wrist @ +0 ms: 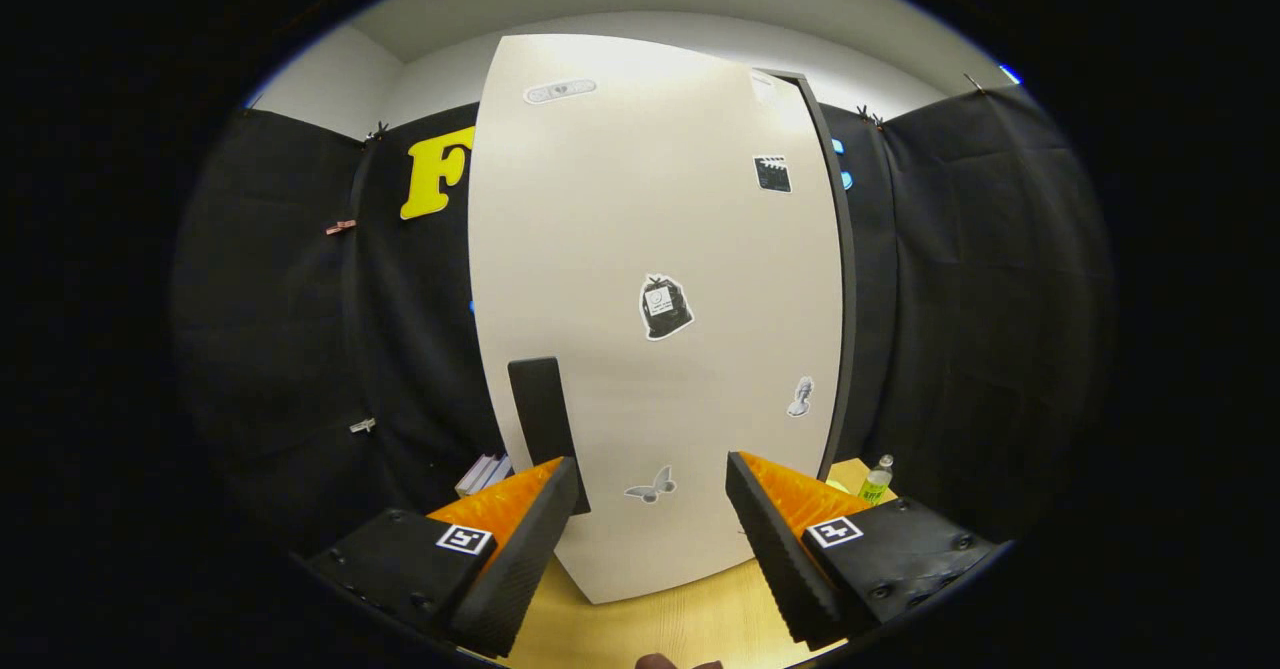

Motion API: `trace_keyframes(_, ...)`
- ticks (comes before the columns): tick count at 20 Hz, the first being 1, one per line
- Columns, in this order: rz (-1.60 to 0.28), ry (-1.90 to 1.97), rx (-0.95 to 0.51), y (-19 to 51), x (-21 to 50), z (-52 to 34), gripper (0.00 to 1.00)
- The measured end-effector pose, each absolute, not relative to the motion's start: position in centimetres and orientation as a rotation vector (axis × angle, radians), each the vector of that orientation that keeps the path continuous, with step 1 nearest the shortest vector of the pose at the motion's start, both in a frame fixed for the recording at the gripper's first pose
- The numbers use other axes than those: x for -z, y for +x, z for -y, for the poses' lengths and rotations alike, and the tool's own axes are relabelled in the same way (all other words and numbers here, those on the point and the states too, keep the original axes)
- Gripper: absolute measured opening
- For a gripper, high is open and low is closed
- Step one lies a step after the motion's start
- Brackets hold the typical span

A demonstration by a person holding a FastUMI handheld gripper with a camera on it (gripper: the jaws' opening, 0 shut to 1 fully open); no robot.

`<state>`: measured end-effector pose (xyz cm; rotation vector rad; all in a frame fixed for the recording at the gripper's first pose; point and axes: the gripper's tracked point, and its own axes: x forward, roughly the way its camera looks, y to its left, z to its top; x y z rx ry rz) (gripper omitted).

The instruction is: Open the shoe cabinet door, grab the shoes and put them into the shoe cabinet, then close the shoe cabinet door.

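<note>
Gripper (pixel 650 509) held with fingers wide apart, gripping nothing, aimed square at the shoe cabinet door (pixel 660 279). Door stood just ahead of the fingers, pale, flat-faced, dotted with small stickers: a butterfly sticker (pixel 650 487) low between the fingers, a dark bag-shaped sticker (pixel 665 307) mid-panel. Dark upright handle (pixel 545 429) fixed near the door's left edge, just beyond the left finger (pixel 520 539). Door looked shut or nearly so, dark cabinet side (pixel 838 279) showing along its right edge; hinge side judged to be there, not certain. Cabinet resting on a light wooden tabletop (pixel 650 624). Shoes not made out, so could not tell whether inside already or elsewhere; scene fit both a door awaiting opening and one closed with shoes stowed. If handle to be worked: best shifted left to bring the handle between both fingers, closed firmly across its narrow width, pulled along the door's swing rather than straight back. Small green-labelled bottle (pixel 876 479) stood right of cabinet, books (pixel 485 472) left.
</note>
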<state>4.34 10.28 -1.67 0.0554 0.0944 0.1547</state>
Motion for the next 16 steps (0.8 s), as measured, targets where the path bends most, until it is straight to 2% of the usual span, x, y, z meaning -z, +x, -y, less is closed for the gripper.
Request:
trace_keyframes(10, -0.009, 0.003, -0.072, 3.0, -0.3, -5.3, 0.98)
trace_keyframes(16, -0.016, 0.020, -0.084, 1.8, -0.2, -4.1, 0.98)
